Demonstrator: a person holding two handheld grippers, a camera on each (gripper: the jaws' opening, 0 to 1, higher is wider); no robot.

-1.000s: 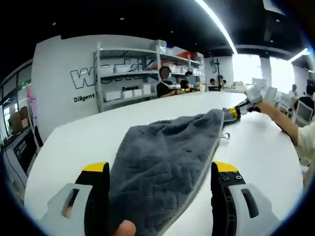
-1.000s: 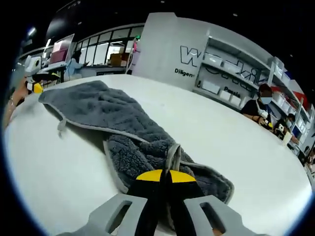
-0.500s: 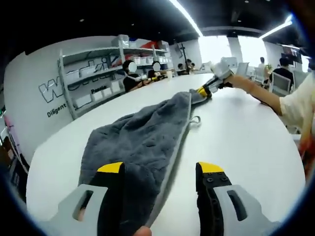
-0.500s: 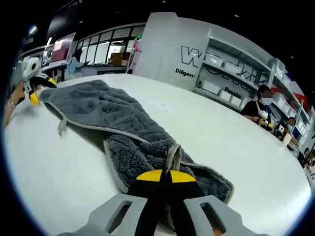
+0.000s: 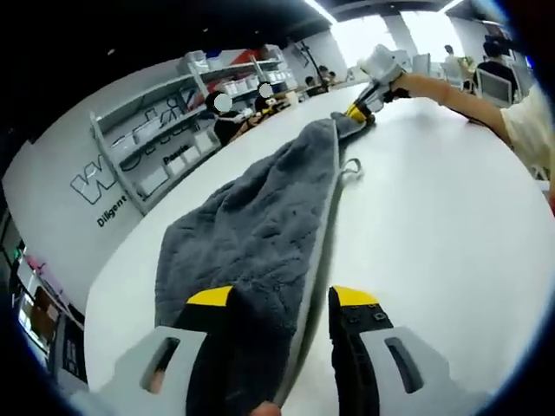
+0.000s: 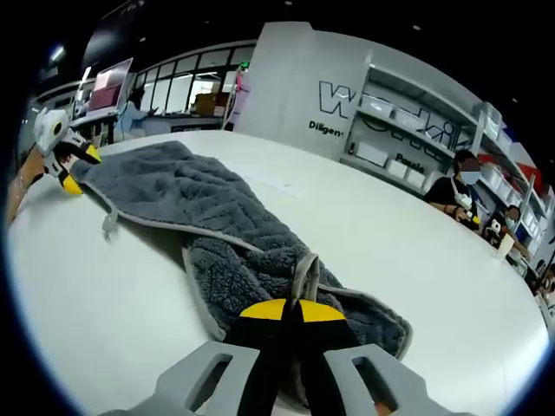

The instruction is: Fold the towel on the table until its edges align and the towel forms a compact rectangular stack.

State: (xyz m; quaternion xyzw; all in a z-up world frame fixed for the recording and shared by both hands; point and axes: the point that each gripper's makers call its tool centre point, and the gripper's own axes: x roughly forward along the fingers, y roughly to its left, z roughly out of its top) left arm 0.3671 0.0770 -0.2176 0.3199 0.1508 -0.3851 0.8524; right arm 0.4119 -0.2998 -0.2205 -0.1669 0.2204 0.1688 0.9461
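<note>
Right tongs (image 6: 290, 314) are pressed together, pinching the grey towel (image 6: 217, 230); left tongs (image 5: 282, 299) are spread around its opposite edge on the table (image 5: 434, 208).

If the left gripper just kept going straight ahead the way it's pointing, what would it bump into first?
Probably the fluffy grey towel: it already lies between the open jaws of the left gripper and stretches ahead over the white table toward the right gripper.

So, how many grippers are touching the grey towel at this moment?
2. The right gripper is shut on one bunched end of the grey towel. The left gripper straddles the opposite end, not closed.
</note>
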